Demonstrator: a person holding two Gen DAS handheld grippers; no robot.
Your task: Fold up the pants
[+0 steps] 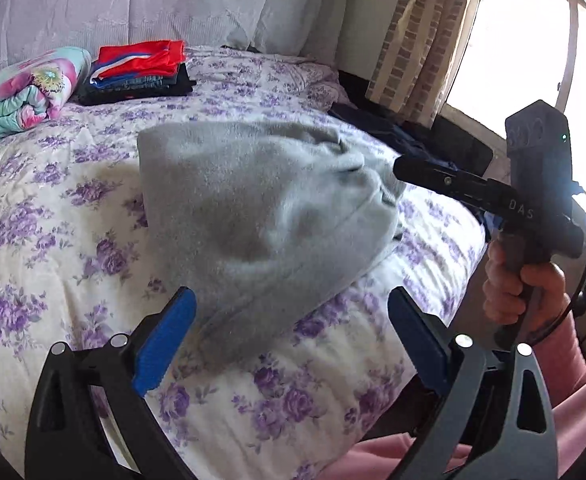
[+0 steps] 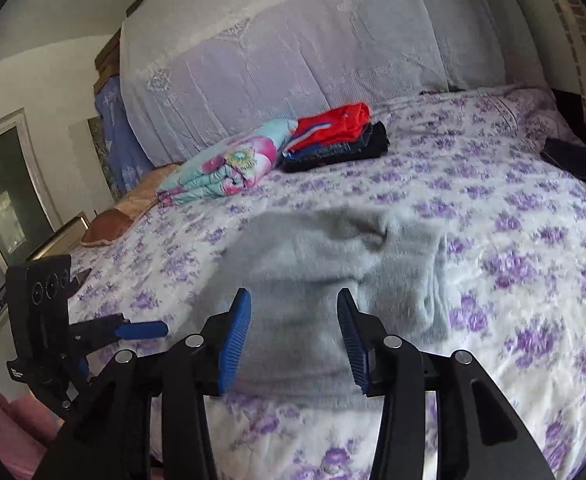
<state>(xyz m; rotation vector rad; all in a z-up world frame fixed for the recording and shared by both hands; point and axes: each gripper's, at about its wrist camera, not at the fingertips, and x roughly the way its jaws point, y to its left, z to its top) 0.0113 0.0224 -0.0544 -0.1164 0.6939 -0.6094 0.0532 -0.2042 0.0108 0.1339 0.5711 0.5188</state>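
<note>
The grey pants (image 1: pixel 261 208) lie in a soft folded bundle on the bed (image 1: pixel 73 208), nearer the foot than the stack of folded clothes (image 1: pixel 141 70) up by the headboard. The left gripper (image 1: pixel 293 340) stands spread at the near edge of the bundle, its blue pads clear of the cloth. The right gripper (image 2: pixel 293 340) is parted too, with the pants' near edge lying between the fingers but not pinched, as far as I can judge. The step in hand looks like letting go after a fold. To do it well, both grippers should lift away without snagging the fleece, then press the bulging top flat and square the edges before carrying the bundle towards the stack, since the fabric looks thick and springy
</note>
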